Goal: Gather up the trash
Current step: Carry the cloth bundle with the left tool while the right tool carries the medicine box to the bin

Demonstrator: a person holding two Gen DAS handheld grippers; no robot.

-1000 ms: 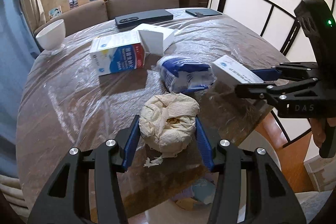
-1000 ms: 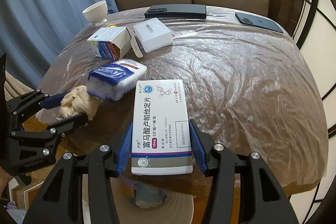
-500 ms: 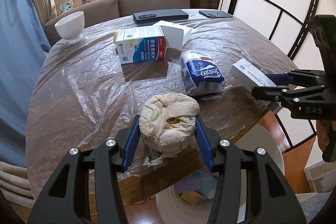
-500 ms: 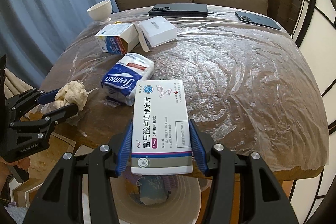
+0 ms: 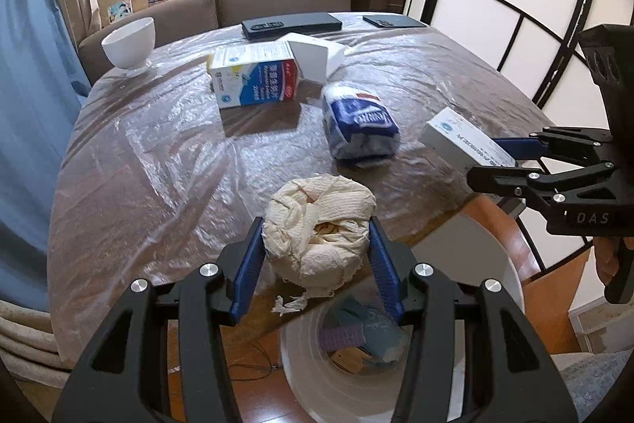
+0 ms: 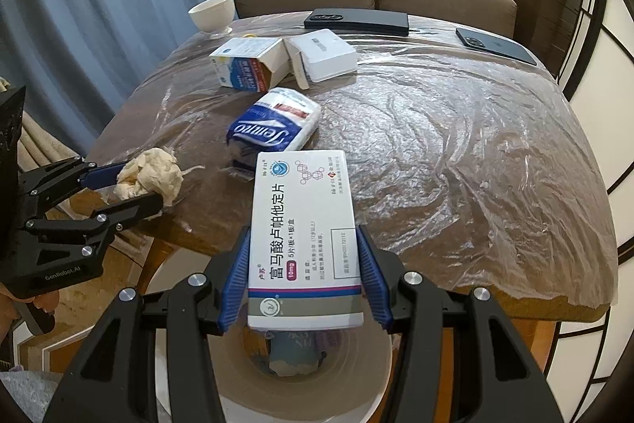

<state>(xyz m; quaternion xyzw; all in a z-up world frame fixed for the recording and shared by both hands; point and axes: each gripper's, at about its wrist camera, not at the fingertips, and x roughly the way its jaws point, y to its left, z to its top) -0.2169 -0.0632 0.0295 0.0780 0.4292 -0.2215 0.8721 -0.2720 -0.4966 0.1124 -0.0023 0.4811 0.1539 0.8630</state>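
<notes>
The left gripper (image 5: 317,264) had its blue ribbed pads pressed against both sides of a crumpled cream paper-towel wad (image 5: 319,224), soft and lumpy, carried over the table's near edge. The right gripper (image 6: 303,280) was clamped the same way on a flat white cardboard medicine box (image 6: 303,236) with printed characters and a grey band, smooth and rectangular. Below both sat a round white plastic trash bin (image 6: 237,383), some discards inside. Farther on, the round wooden table (image 6: 554,308) lay under crinkled clear plastic sheeting. On it rested a soft blue-and-white tissue pack (image 6: 273,125), then an opened blue-and-white carton (image 5: 253,78) touching a white lidded box (image 6: 323,56). Beyond stood a glossy white ceramic bowl (image 5: 128,42), a long black flat case (image 5: 291,23) and a dark phone (image 6: 495,46).
</notes>
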